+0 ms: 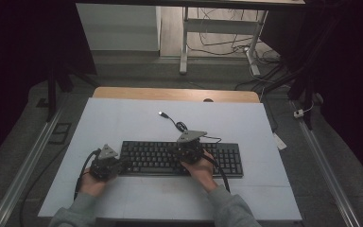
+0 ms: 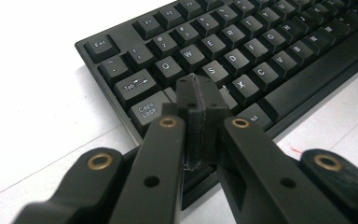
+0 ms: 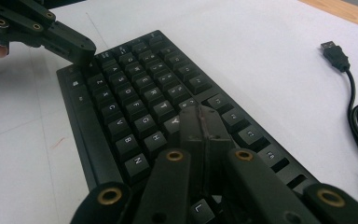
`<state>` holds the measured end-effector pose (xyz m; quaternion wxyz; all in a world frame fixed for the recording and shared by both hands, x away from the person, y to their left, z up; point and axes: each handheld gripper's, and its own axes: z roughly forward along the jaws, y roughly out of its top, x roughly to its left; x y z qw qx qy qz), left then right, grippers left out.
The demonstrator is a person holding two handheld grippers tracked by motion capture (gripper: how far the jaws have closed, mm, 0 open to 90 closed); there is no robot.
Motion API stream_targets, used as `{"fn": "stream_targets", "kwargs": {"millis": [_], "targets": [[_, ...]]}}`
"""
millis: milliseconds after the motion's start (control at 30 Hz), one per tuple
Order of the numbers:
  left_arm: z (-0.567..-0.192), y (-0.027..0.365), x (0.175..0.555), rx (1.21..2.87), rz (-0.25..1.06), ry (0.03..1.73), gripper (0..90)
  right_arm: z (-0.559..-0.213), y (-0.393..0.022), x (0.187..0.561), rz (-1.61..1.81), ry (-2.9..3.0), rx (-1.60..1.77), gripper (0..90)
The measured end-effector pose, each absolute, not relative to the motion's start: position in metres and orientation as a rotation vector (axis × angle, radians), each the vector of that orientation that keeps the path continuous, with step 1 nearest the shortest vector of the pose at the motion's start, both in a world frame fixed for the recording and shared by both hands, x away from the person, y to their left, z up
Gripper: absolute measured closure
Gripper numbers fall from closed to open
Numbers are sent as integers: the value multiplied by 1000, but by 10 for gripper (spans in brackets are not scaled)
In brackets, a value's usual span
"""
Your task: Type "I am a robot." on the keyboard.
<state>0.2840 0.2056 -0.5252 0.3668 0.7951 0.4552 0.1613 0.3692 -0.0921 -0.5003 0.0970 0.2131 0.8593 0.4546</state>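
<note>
Keyboard [image 1: 182,159] lies across the near middle of the white mat [image 1: 123,123], long side facing the person. Left gripper [image 1: 123,165] sits at its left end, tip over the keys beside Caps Lock [image 2: 145,111]. Right gripper [image 1: 187,150] is over the middle keys. Behind the keyboard, cable [image 1: 182,126] coils, USB plug [image 1: 162,114] farther back. Table edge [image 1: 175,94] beyond the mat.

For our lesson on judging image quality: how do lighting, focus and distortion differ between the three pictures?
High view: dim, with dark corners, the white table mat lit evenly, the black keyboard small but legible in outline. Left gripper view: mat glares to blank white, key legends sharp, near left tongs soft. Right gripper view: softer light, right tongs blurred, black USB plug clear.
</note>
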Motion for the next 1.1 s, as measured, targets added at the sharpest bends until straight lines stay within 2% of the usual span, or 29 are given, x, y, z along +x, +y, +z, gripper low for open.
{"fn": "stream_targets", "kwargs": {"millis": [1100], "targets": [[-532,206,287,2068,404,1179,884,-517,-85,379,1253,2584,662,894]]}}
